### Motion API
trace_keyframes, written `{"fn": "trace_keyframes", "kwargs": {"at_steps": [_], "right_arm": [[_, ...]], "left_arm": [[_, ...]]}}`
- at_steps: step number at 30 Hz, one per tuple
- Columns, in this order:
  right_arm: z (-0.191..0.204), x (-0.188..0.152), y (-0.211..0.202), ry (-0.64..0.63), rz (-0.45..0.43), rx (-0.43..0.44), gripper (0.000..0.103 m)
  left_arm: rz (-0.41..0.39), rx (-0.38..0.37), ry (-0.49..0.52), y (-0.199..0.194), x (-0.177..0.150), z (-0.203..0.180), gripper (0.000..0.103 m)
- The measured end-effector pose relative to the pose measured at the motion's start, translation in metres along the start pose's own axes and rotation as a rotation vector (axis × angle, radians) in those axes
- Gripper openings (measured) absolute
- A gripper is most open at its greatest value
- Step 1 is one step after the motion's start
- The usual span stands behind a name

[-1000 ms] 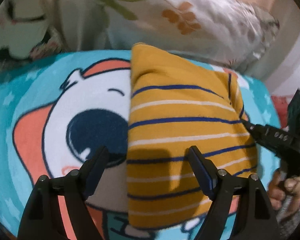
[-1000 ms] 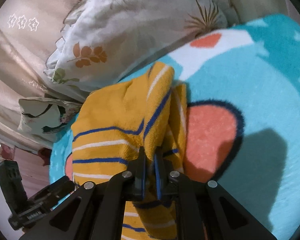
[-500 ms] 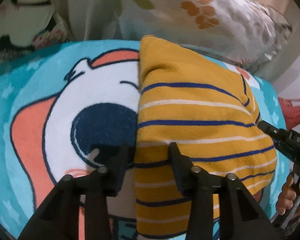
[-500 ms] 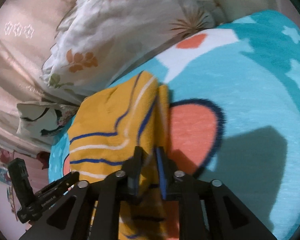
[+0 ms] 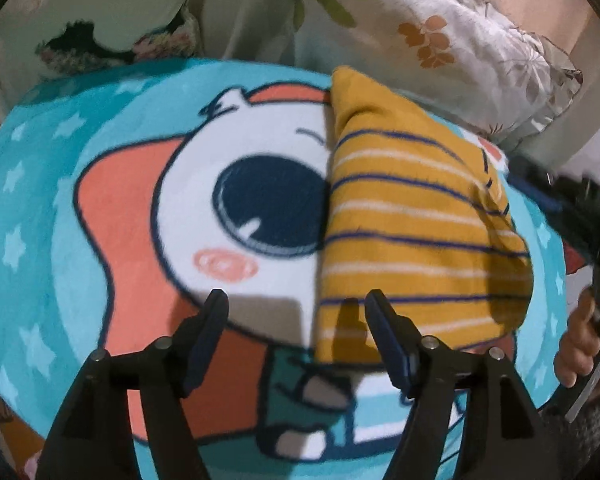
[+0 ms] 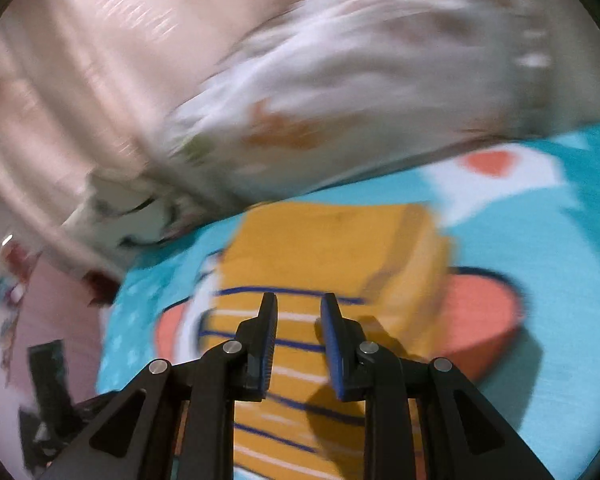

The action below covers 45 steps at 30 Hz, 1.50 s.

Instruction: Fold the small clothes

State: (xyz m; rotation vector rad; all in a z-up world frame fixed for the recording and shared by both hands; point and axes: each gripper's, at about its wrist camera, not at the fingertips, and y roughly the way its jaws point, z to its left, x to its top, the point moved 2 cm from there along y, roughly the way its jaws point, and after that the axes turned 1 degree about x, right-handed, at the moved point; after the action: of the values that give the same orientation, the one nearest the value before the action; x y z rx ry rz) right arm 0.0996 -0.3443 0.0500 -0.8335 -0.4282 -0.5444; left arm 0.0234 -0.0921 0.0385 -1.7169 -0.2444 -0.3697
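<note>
A small yellow garment (image 5: 412, 232) with blue and white stripes lies folded on a teal cartoon blanket (image 5: 100, 208). It also shows in the blurred right wrist view (image 6: 324, 264). My left gripper (image 5: 296, 316) is open and empty, raised just in front of the garment's near left edge. My right gripper (image 6: 298, 312) is open a little and empty, above the garment's near part. The right gripper also shows at the right edge of the left wrist view (image 5: 580, 208), beside the garment.
A white pillow with leaf prints (image 5: 440, 40) and a second printed pillow (image 5: 132, 12) lie behind the blanket. A beige padded headboard (image 6: 100, 60) stands at the back. A person's hand (image 5: 580, 340) shows at the right edge.
Both grippers let go of the garment and opened. The left gripper pulled back and widened. The right gripper lifted away and swung, blurring its view. The garment now lies flat and folded.
</note>
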Motion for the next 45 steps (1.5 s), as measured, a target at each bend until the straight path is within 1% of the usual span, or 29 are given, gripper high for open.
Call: {"fn": "trace_keyframes", "kwargs": {"at_steps": [1,2,3,4,5,6,7,8,10,11,12,13,14,16,18,19,20,22,23,24,25,27,29,31,34,38,40,42,45], "right_arm": [[0.008,0.000,0.008,-0.010,0.019,0.034,0.026],[0.019,0.000,0.020,-0.018,0.057,0.089,0.026],[0.029,-0.001,0.036,-0.016,0.113,0.158,0.026],[0.037,-0.002,0.050,-0.012,0.160,0.205,0.026],[0.045,-0.004,0.064,-0.015,0.204,0.231,0.026],[0.053,-0.005,0.079,-0.031,0.247,0.230,0.026],[0.059,-0.007,0.091,-0.055,0.284,0.215,0.026],[0.065,-0.007,0.103,-0.081,0.323,0.193,0.026],[0.074,-0.005,0.126,-0.133,0.386,0.124,0.026],[0.078,-0.001,0.137,-0.159,0.409,0.073,0.023],[0.080,0.006,0.153,-0.184,0.441,0.011,0.022],[0.081,0.011,0.163,-0.195,0.455,-0.026,0.020],[0.083,0.021,0.176,-0.217,0.466,-0.094,0.017],[0.081,0.033,0.194,-0.261,0.470,-0.189,0.016],[0.072,0.045,0.215,-0.283,0.487,-0.275,0.002],[0.068,0.050,0.223,-0.280,0.492,-0.296,0.000],[0.067,0.054,0.226,-0.291,0.476,-0.316,0.000],[0.073,0.063,0.223,-0.355,0.390,-0.394,0.000],[0.074,0.069,0.219,-0.367,0.348,-0.434,0.002],[0.074,0.075,0.213,-0.345,0.314,-0.438,0.002],[0.073,0.082,0.204,-0.310,0.284,-0.423,0.003],[0.072,0.089,0.190,-0.276,0.245,-0.408,0.007],[0.073,0.090,0.177,-0.272,0.224,-0.401,0.019],[0.069,0.087,0.163,-0.263,0.212,-0.394,0.024],[0.061,0.078,0.141,-0.177,0.191,-0.326,0.024],[0.055,0.043,0.112,-0.080,0.168,-0.262,0.026],[0.044,0.021,0.091,-0.031,0.155,-0.244,0.026],[0.028,0.000,0.073,0.024,0.136,-0.249,0.026],[-0.008,-0.028,0.040,0.167,0.105,-0.245,0.026]], "left_arm": [[0.015,0.002,0.002,0.004,-0.003,0.003,0.070],[0.029,0.005,0.008,0.010,-0.005,0.004,0.070],[0.026,0.000,0.017,0.015,-0.006,0.005,0.070],[0.024,-0.004,0.032,0.022,-0.006,0.005,0.070],[0.042,-0.001,0.042,0.030,-0.007,0.007,0.070],[0.065,-0.010,0.038,0.038,-0.008,0.009,0.070],[0.080,-0.041,0.018,0.043,-0.009,0.012,0.070],[0.086,-0.070,0.001,0.045,-0.008,0.015,0.070],[0.083,-0.089,0.015,0.046,-0.007,0.017,0.070],[0.078,-0.096,0.025,0.046,-0.008,0.017,0.070],[0.073,-0.101,0.033,0.046,-0.008,0.018,0.070],[0.068,-0.104,0.045,0.046,-0.008,0.017,0.070],[0.063,-0.107,0.055,0.046,-0.008,0.017,0.070],[0.059,-0.115,0.063,0.045,-0.009,0.018,0.070],[0.060,-0.126,0.078,0.045,-0.009,0.019,0.070],[0.062,-0.130,0.082,0.045,-0.010,0.020,0.070],[0.065,-0.136,0.091,0.045,-0.009,0.020,0.070],[0.068,-0.145,0.108,0.046,-0.008,0.022,0.070],[0.068,-0.149,0.118,0.046,-0.007,0.022,0.070],[0.069,-0.152,0.127,0.048,-0.005,0.020,0.070],[0.070,-0.156,0.134,0.049,-0.004,0.019,0.070],[0.074,-0.164,0.148,0.051,0.003,0.021,0.070],[0.082,-0.168,0.162,0.056,0.012,0.018,0.070],[0.088,-0.169,0.170,0.060,0.017,0.016,0.071],[0.102,-0.183,0.169,0.063,0.022,0.016,0.071],[0.136,-0.241,0.105,0.061,0.031,0.030,0.071],[0.127,-0.242,0.085,0.059,0.037,0.035,0.071],[0.113,-0.244,0.074,0.056,0.043,0.039,0.071],[0.098,-0.245,0.076,0.054,0.052,0.038,0.071]]}}
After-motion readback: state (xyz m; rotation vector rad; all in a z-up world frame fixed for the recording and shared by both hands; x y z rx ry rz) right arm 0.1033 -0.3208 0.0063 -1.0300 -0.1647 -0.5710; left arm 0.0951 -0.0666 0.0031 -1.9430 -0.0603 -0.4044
